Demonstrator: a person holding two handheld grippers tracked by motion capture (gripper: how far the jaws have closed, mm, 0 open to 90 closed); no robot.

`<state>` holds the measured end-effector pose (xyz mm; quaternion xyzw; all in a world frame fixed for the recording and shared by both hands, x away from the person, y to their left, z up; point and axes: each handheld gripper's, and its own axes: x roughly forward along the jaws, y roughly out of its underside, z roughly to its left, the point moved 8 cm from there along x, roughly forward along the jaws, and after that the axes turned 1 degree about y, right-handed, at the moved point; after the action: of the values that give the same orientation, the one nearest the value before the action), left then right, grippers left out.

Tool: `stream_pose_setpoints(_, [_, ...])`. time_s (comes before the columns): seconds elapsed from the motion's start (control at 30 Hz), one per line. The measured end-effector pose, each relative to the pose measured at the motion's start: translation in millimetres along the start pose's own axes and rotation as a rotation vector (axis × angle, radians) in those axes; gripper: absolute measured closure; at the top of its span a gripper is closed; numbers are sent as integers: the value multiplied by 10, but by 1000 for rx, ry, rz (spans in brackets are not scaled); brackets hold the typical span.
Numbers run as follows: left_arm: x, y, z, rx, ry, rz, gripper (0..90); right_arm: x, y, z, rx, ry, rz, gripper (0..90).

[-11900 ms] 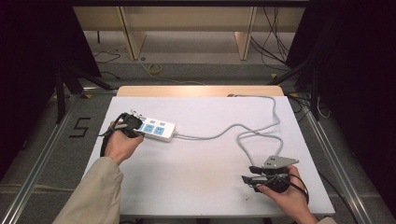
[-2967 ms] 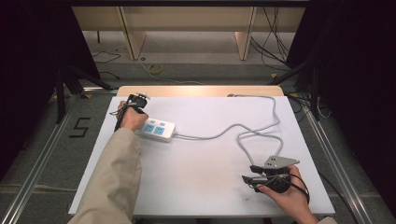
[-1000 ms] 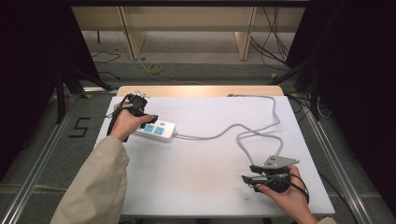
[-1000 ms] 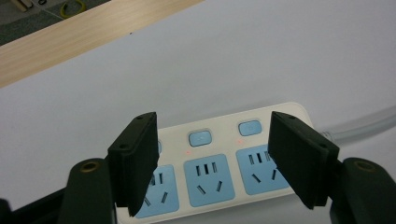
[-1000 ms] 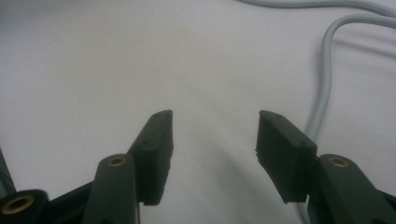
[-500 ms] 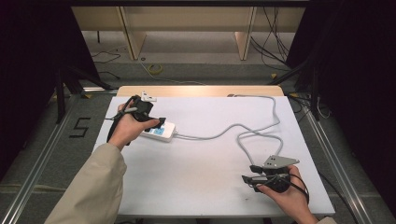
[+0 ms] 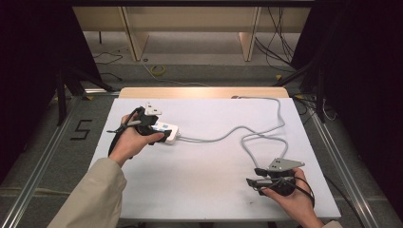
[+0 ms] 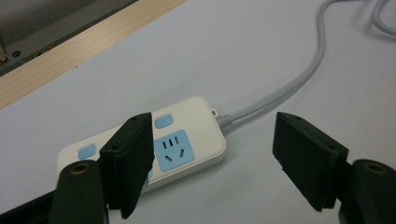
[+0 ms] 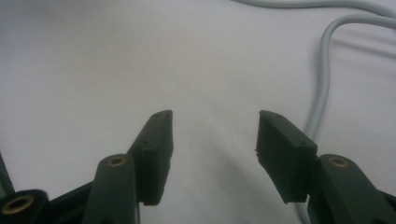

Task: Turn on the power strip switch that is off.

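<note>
Cable [image 7: 266, 137] was the nearest clutter: a grey lead that left the end of the white power strip [image 7: 167, 131], crossed the tabletop [image 7: 204, 190] away from it, looped, and ran off the far edge. One bend of that loop lay just beside the right hand-held gripper [image 7: 253, 176], which rested well apart from the power strip near the person's edge, its jaws parted with only bare tabletop between them. In the right gripper view the same cable [image 9: 322, 88] curved past the outer jaw without touching it.

The power strip lay flat on the tabletop, toward the far left. The left hand-held gripper [image 7: 164, 135] hovered over it, jaws spread wide after just opening further, the pads pressing on nothing. In the left gripper view the cord end of the power strip [image 8: 187, 140] sat between and beyond the jaws, one jaw covering part of its blue sockets; nothing else blocked the way to it.

The tabletop was a plain white sheet, with a strip of pale wood [image 7: 204, 92] showing at its far edge beyond the power strip. Farther off, grey floor [image 7: 190, 71] carried loose wires, wooden legs and a painted mark [image 7: 81, 129] left of the power strip, with dark curtains at both sides.
</note>
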<state>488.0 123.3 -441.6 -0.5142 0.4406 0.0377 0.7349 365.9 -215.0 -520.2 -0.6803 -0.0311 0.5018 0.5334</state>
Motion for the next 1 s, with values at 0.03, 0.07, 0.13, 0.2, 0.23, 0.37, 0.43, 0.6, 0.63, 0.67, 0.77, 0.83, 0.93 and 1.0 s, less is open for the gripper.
stream_pose_setpoints(0.03, [-5,8,-22,5,4,-2,290,0,0,-1,0,0,0,469])
stream_pose_setpoints(0.07, [-10,16,-45,6,7,-7,288,0,0,-1,0,0,-1,469])
stream_pose_setpoints(0.13, [-25,37,-76,22,10,-6,284,-1,1,-2,-1,1,-1,469])
stream_pose_setpoints(0.2, [-38,55,-108,23,5,-6,283,-1,1,-2,-1,0,0,469])
stream_pose_setpoints(0.23, [-46,62,-122,26,4,-8,283,-1,1,-1,-1,1,0,469])
stream_pose_setpoints(0.37, [-73,84,-197,35,18,-18,278,-2,-1,1,-1,0,-1,469])
stream_pose_setpoints(0.43, [-85,100,-231,38,23,-22,273,-1,-1,0,0,1,0,469])
stream_pose_setpoints(0.6, [-85,164,-315,42,43,-39,272,-2,-2,2,-1,1,-1,469])
stream_pose_setpoints(0.63, [-83,184,-329,41,46,-39,272,-3,-2,1,-1,1,-2,469])
stream_pose_setpoints(0.67, [-81,204,-342,43,49,-40,270,-3,-2,-1,-1,2,-2,469])
stream_pose_setpoints(0.77, [-83,261,-374,48,53,-41,262,-3,-1,-3,-1,3,-2,469])
stream_pose_setpoints(0.83, [-85,302,-398,47,55,-42,259,-2,-2,-1,-1,2,-2,469])
stream_pose_setpoints(0.93, [-87,373,-442,49,58,-38,257,-2,-1,-1,0,2,-2,468])
stream_pose_setpoints(1.0, [-91,420,-470,50,60,-37,256,-3,0,-3,-1,2,-2,468])
